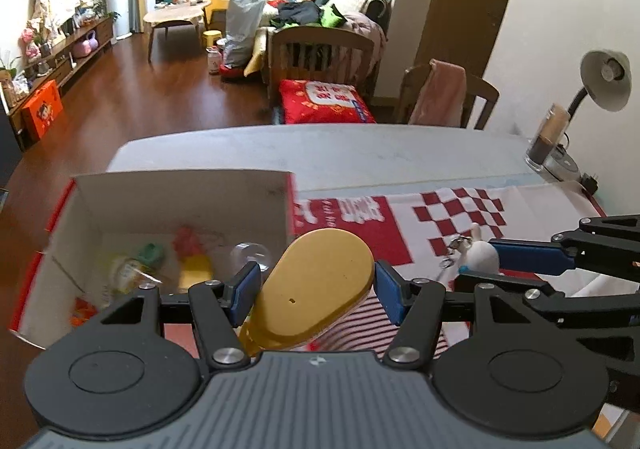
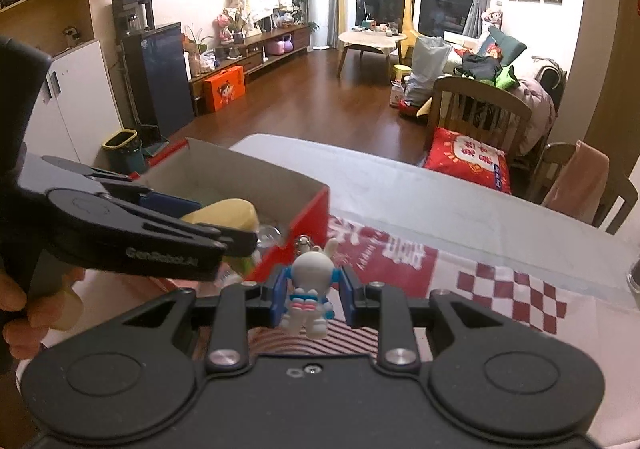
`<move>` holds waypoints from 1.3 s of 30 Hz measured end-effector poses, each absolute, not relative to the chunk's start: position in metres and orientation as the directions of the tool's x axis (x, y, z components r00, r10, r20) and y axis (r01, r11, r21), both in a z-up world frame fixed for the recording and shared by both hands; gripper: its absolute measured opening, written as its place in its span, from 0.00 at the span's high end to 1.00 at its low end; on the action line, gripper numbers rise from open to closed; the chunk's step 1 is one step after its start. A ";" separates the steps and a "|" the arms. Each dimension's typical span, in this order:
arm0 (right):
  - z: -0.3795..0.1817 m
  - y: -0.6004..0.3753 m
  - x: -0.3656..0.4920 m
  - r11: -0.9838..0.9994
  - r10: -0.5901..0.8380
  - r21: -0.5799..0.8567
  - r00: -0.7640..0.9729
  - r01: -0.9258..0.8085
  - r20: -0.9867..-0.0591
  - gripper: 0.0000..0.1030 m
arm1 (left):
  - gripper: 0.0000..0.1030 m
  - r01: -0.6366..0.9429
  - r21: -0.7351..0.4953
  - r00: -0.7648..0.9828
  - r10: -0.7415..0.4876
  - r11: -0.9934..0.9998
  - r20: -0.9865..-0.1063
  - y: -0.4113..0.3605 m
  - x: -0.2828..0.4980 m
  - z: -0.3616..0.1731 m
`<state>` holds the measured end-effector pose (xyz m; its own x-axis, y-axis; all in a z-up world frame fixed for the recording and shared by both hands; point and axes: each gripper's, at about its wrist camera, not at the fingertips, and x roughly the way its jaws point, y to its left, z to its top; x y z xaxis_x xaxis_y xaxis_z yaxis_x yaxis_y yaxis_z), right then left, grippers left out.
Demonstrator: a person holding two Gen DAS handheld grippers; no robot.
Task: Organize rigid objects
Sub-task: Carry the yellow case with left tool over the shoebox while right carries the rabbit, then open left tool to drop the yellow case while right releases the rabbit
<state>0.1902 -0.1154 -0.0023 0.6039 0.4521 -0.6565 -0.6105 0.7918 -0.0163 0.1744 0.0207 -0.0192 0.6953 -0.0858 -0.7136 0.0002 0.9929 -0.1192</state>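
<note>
Left gripper [image 1: 316, 289]: fingers clamped on yellow paddle-shaped piece [image 1: 320, 285], held at the box's near right corner.
Right gripper [image 2: 308, 297]: fingers closed on white astronaut keychain figure [image 2: 308, 289], above the red-and-white cloth [image 1: 460, 217], just right of the box.
Box [image 1: 180, 185]: open, red outside, on the bench [image 1: 360, 149]; blurred small toys and a clear ball [image 1: 252, 255] inside.
Around: glass jar [image 1: 548, 137] and desk lamp [image 1: 604, 81] at far right; chairs behind.

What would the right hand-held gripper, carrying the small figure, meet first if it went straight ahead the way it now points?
Probably the red near corner of the cardboard box, just ahead and slightly left of the right hand-held gripper and its astronaut keychain figure. Depth is unclear; it might pass over the corner.
</note>
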 end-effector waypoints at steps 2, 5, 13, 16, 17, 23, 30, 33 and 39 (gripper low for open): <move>-0.001 -0.104 0.190 0.791 0.452 -0.021 0.607 -0.611 -0.654 0.74 | 0.41 -0.011 -0.117 0.700 -0.076 0.993 -0.710 0.038 0.173 -0.015; -0.002 -0.086 0.190 0.791 0.450 -0.027 0.611 -0.611 -0.652 0.74 | 0.41 -0.028 -0.110 0.707 -0.058 0.994 -0.705 0.062 0.172 -0.010; -0.009 -0.037 0.193 0.790 0.437 -0.038 0.606 -0.612 -0.665 0.74 | 0.41 -0.068 -0.082 0.707 -0.009 0.994 -0.707 0.130 0.178 -0.010; -0.015 -0.018 0.197 0.793 0.428 -0.036 0.598 -0.609 -0.677 0.74 | 0.41 -0.081 -0.067 0.698 0.008 0.994 -0.716 0.152 0.182 -0.016; -0.018 -0.012 0.199 0.794 0.424 -0.036 0.594 -0.607 -0.683 0.74 | 0.41 -0.084 -0.061 0.696 0.015 0.995 -0.718 0.158 0.184 -0.018; -0.042 0.017 0.207 0.800 0.386 -0.042 0.568 -0.598 -0.727 0.74 | 0.41 -0.102 -0.015 0.655 0.056 0.995 -0.753 0.188 0.202 -0.042; -0.075 0.040 0.218 0.814 0.331 -0.045 0.526 -0.579 -0.783 0.74 | 0.41 -0.099 0.009 0.594 0.066 0.995 -0.801 0.202 0.222 -0.073; -0.086 0.045 0.225 0.822 0.309 -0.042 0.508 -0.568 -0.804 0.74 | 0.41 -0.093 0.013 0.574 0.064 0.996 -0.817 0.202 0.228 -0.086; -0.106 0.052 0.234 0.829 0.269 -0.051 0.478 -0.556 -0.836 0.74 | 0.41 -0.069 0.020 0.550 0.055 0.997 -0.833 0.197 0.235 -0.104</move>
